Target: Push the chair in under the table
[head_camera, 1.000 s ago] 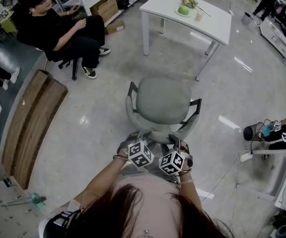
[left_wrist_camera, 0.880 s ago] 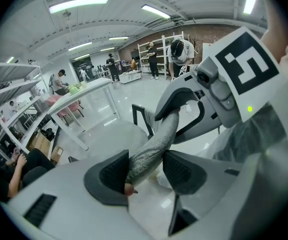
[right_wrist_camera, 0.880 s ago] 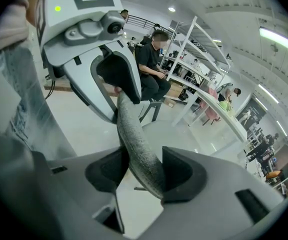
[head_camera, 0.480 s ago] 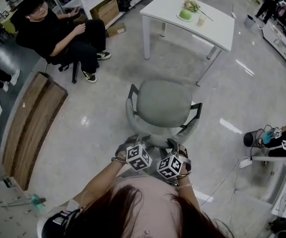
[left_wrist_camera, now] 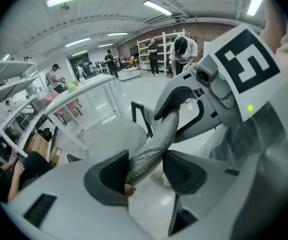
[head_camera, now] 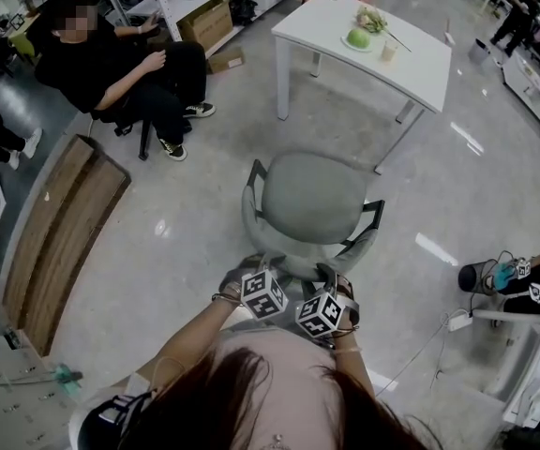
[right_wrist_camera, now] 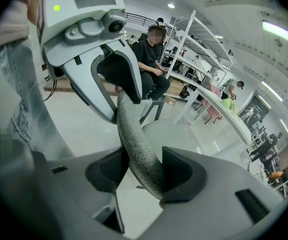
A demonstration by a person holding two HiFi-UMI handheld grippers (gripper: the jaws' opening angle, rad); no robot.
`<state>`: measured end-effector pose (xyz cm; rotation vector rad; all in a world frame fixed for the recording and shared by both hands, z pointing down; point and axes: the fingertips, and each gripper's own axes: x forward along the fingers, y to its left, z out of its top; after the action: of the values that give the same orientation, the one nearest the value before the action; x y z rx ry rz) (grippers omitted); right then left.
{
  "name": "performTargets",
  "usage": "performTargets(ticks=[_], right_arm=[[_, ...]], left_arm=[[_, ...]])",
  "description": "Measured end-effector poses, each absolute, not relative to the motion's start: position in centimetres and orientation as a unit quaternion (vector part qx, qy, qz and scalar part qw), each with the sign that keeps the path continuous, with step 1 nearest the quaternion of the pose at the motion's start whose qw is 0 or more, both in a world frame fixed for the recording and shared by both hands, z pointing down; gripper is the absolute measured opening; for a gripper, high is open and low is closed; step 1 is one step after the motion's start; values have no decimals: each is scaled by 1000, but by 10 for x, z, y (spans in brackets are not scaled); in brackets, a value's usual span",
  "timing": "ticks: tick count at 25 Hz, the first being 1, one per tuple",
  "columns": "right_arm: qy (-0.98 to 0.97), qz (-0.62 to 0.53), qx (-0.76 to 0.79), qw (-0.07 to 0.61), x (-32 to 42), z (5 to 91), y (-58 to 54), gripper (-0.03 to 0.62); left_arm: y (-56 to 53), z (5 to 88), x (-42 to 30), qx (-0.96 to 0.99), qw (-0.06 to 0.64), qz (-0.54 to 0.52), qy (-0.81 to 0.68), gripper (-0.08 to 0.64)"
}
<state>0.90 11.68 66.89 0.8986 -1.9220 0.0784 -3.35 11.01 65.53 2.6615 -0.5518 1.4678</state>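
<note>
A grey swivel chair (head_camera: 312, 200) with black armrests stands on the pale floor, its seat facing a white table (head_camera: 411, 59) farther ahead. Its backrest rim (head_camera: 293, 262) is nearest me. My left gripper (head_camera: 249, 270) and right gripper (head_camera: 332, 276) sit side by side on that rim, each shut on it. In the left gripper view the grey fabric rim (left_wrist_camera: 156, 139) runs between the pads of the left gripper (left_wrist_camera: 146, 171). In the right gripper view the rim (right_wrist_camera: 134, 139) fills the gap of the right gripper (right_wrist_camera: 144, 171). A stretch of floor lies between the chair and the table.
A plate with green food (head_camera: 359, 37) and a cup sit on the table. A seated person in black (head_camera: 120, 64) is at the far left, beside a wooden board (head_camera: 59, 232) on the floor. A power strip and cable (head_camera: 457, 322) lie at the right. Shelving stands behind.
The chair and both grippers on its backrest have moved forward toward the table, and the gap to the table has shrunk a little. The grip looks unchanged.
</note>
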Motion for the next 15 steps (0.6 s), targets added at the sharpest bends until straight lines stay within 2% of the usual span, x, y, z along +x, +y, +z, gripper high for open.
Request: performTargets(ticks=[15], right_arm=[[-792,26,365,489,33,667,33,218]], left_arm=[[26,653,-9,863,25,470,-184,215]])
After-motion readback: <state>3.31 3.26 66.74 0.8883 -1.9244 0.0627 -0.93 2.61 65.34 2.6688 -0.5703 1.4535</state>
